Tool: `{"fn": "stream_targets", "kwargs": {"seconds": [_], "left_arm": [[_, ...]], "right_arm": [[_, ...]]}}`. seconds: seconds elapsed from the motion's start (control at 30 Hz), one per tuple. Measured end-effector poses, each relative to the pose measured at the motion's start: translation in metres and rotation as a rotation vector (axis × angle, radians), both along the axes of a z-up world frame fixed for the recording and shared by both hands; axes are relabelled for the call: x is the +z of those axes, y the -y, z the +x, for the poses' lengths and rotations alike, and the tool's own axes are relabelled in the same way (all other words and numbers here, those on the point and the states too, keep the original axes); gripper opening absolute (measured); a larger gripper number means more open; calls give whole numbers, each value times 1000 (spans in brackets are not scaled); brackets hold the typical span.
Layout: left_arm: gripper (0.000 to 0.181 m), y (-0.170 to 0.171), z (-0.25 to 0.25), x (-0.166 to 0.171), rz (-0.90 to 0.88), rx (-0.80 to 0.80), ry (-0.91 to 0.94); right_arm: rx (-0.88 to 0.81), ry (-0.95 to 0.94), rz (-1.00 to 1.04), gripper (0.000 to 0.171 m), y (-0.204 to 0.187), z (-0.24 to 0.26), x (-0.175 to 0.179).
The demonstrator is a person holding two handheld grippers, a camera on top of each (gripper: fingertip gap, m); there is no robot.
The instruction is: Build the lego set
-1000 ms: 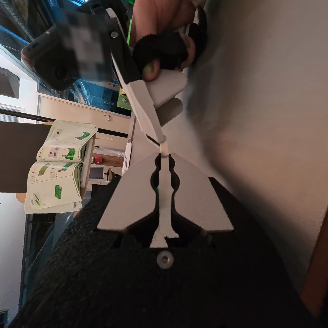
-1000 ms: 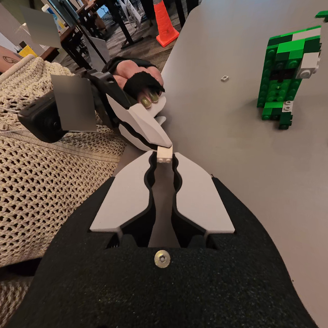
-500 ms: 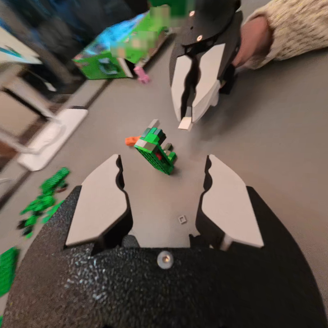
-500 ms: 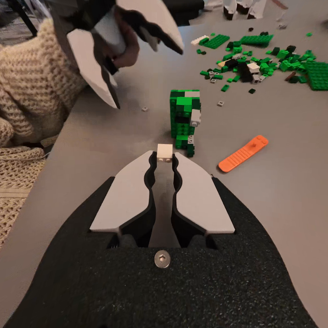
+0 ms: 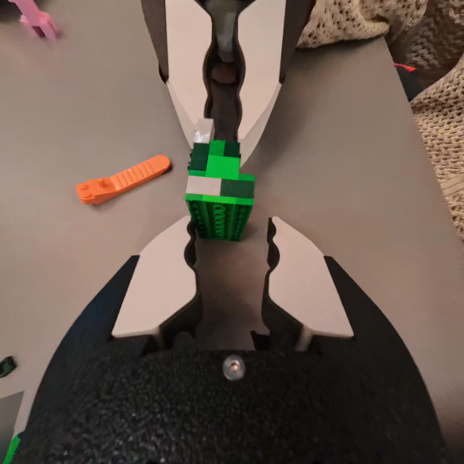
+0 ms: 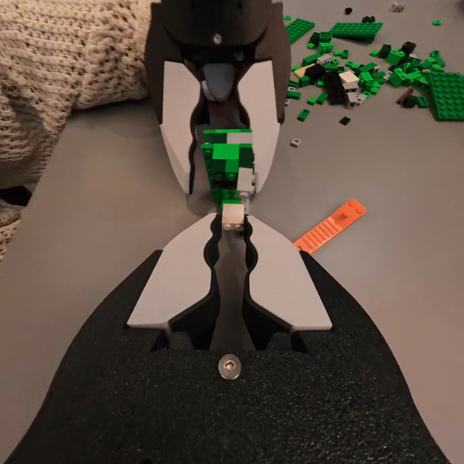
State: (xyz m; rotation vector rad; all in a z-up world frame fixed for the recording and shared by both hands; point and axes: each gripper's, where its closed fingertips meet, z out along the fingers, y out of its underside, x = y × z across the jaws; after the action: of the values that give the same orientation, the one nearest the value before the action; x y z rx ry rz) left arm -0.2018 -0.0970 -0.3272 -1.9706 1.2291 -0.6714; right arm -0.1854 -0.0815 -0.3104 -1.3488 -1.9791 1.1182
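Observation:
A green lego figure point(image 5: 221, 190) of dark and light green bricks with grey pieces stands upright on the grey table point(image 5: 75, 113). My left gripper point(image 5: 229, 226) is open, with a finger on each side of the figure's back. In the right wrist view the left gripper point(image 6: 223, 189) flanks the figure point(image 6: 228, 160) from the far side. My right gripper point(image 6: 232, 218) is shut on a small white brick point(image 6: 233, 217), held right against the figure's lower front. In the left wrist view the white brick point(image 5: 204, 128) shows behind the figure's top.
An orange brick separator point(image 6: 329, 226) lies just beside the figure, also in the left wrist view point(image 5: 123, 180). A pile of loose green, black and grey bricks point(image 6: 351, 70) and a green baseplate point(image 6: 449, 95) lie farther off. A knitted sleeve point(image 6: 50, 62) rests at the table edge. Less than 4 cm separates the two grippers' tips. The orange brick separator point(image 6: 329, 226) sits 6 cm or so from the ends of my left fingers. Look for it in the left wrist view point(image 5: 122, 181) too.
My left gripper let go of the white brick, opened, and moved in around the figure. My right gripper carried the white brick to the figure's front.

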Motion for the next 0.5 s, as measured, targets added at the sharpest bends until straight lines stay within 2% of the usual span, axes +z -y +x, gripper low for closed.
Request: {"fn": "stream_targets", "kwargs": {"seconds": [0.1,0.23,0.37,0.43,0.5], "left_arm": [[39,1,1,-1,-8,-9,4],[37,3,1,-2,-1,-15,-6],[70,4,6,-4,-55,21,-1],[69,2,6,-5,-46,49,-16],[60,-1,5,-7,-17,74,-40]], "right_arm": [[15,35,17,16,3,-4,-5],[39,51,35,16,6,-3,-8],[83,69,17,16,11,0,-10],[88,74,24,16,9,-2,-11],[94,78,30,16,8,-3,-11]]}}
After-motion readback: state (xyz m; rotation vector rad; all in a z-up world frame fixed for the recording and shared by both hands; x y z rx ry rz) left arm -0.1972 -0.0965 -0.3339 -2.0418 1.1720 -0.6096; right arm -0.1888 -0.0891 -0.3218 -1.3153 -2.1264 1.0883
